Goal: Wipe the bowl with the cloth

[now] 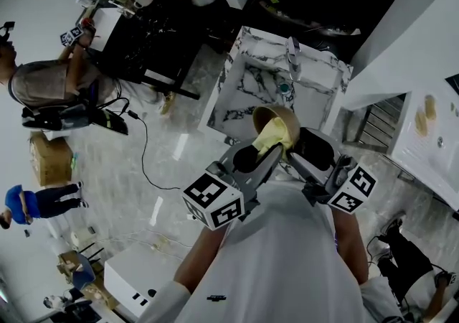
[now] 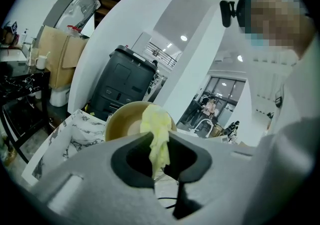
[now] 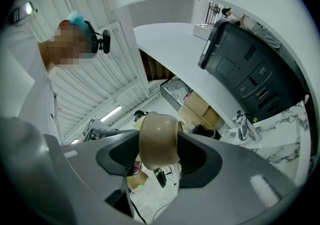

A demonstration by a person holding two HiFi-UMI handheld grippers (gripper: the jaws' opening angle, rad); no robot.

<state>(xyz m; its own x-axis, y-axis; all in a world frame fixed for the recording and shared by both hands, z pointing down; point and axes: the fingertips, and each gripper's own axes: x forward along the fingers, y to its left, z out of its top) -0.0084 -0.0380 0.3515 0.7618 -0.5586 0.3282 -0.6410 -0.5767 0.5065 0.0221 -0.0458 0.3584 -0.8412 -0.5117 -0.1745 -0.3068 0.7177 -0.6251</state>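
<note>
A tan bowl is held up on its side in front of my chest, its hollow toward the left gripper. My right gripper is shut on the bowl's rim; in the right gripper view the bowl fills the gap between the jaws of the right gripper. My left gripper is shut on a pale yellow cloth, which lies bunched against the bowl's inside. In the left gripper view the cloth rises from the left gripper into the bowl.
A marble-patterned sink counter with a tap stands just beyond the bowl. A black appliance sits behind it. Cables trail over the shiny floor. A person with grippers stands at the left, and others are around the room's edges.
</note>
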